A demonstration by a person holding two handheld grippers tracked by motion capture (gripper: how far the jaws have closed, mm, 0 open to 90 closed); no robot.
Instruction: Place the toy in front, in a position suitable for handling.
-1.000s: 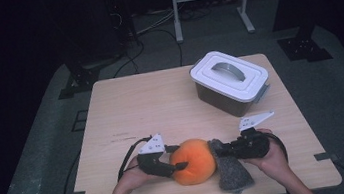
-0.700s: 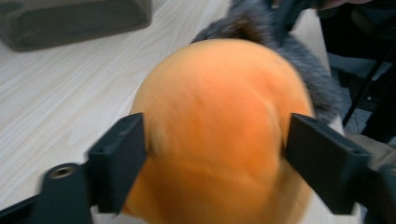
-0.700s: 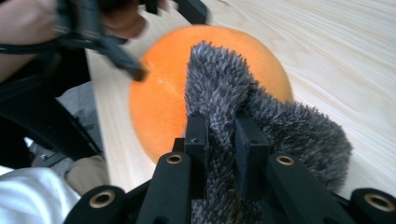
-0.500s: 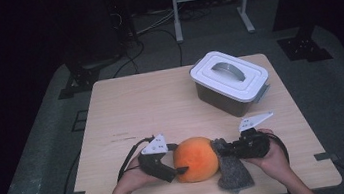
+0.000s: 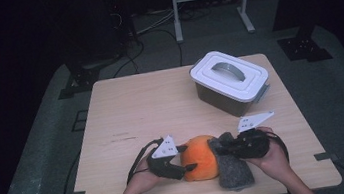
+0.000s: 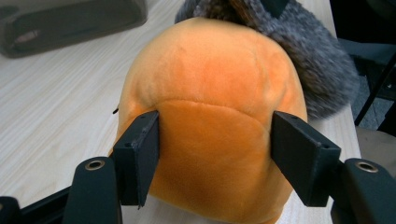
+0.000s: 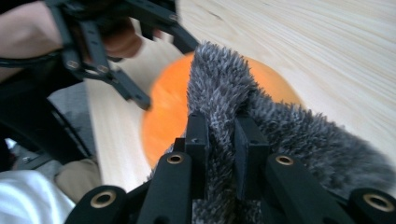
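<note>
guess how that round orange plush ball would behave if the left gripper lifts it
The round orange plush ball probably dents rather than slips: the left gripper pads sink into its soft nap. It looks light for its size. It may drag, since the grey furry cloth pinched by the right gripper lies against it.

From the left gripper view, I am losing the orange plush (image 6: 210,116) past the bottom edge, and a dark box (image 6: 70,23) is getting clipped at upper left. In the right gripper view, grey fur (image 7: 280,135) is hiding much of that plush.
</note>
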